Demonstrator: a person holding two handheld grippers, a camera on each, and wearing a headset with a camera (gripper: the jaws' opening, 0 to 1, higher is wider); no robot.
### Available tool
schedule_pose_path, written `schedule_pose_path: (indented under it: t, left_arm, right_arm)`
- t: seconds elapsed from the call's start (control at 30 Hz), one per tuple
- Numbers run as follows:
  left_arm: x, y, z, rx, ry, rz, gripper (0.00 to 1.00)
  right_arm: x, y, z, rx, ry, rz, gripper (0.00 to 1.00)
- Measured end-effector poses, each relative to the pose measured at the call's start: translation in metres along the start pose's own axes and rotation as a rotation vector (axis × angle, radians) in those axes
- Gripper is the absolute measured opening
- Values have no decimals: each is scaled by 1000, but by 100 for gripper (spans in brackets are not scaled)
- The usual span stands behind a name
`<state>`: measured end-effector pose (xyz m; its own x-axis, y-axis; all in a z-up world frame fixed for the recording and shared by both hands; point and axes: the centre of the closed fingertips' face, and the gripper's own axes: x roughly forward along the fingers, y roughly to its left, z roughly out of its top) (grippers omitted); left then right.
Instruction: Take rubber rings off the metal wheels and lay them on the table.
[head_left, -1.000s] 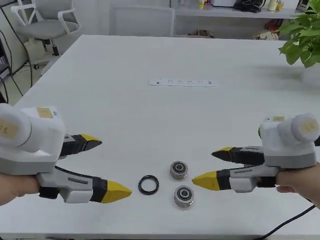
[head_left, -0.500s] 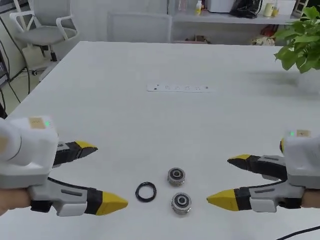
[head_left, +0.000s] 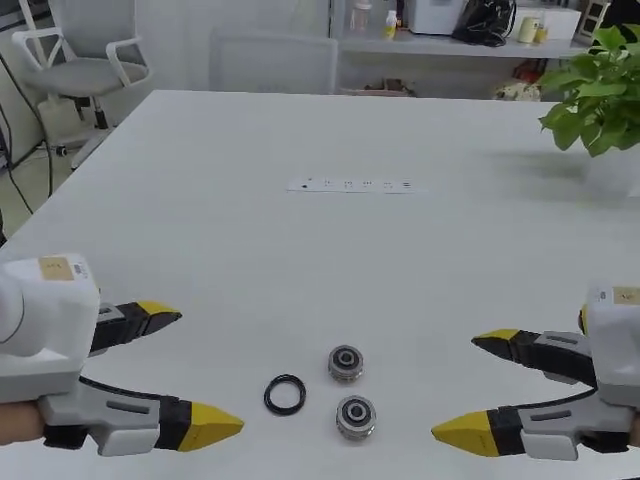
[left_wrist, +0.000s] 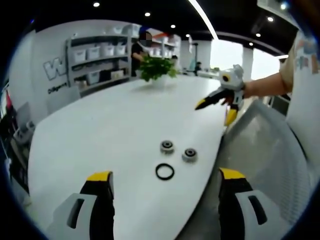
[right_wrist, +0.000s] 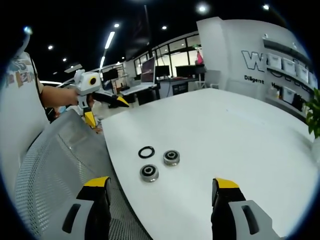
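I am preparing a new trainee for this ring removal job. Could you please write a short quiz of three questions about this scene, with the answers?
1. Multiple choice: the black rubber ring lies A) around a wheel, B) flat on the white table, apart from both wheels, C) between a gripper's jaws.
2. True or false: the right gripper is shut on a wheel.
3. Fill in: in the head view, the ring lies to the ___ of the farther metal wheel and the nearer metal wheel, on the side of the left gripper.
Key: 1 B. 2 false; its jaws are open and empty. 3 left.
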<state>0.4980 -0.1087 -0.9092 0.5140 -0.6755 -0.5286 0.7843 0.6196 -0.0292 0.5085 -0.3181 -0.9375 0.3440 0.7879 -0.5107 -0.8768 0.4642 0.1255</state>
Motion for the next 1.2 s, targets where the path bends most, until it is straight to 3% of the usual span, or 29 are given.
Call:
schedule_pose_path:
  t: [1.2]
  left_arm:
    - [-17, 0, -8, -31, -11, 38, 87]
  right_arm:
    - [-13, 10, -7, -32, 2, -18, 86]
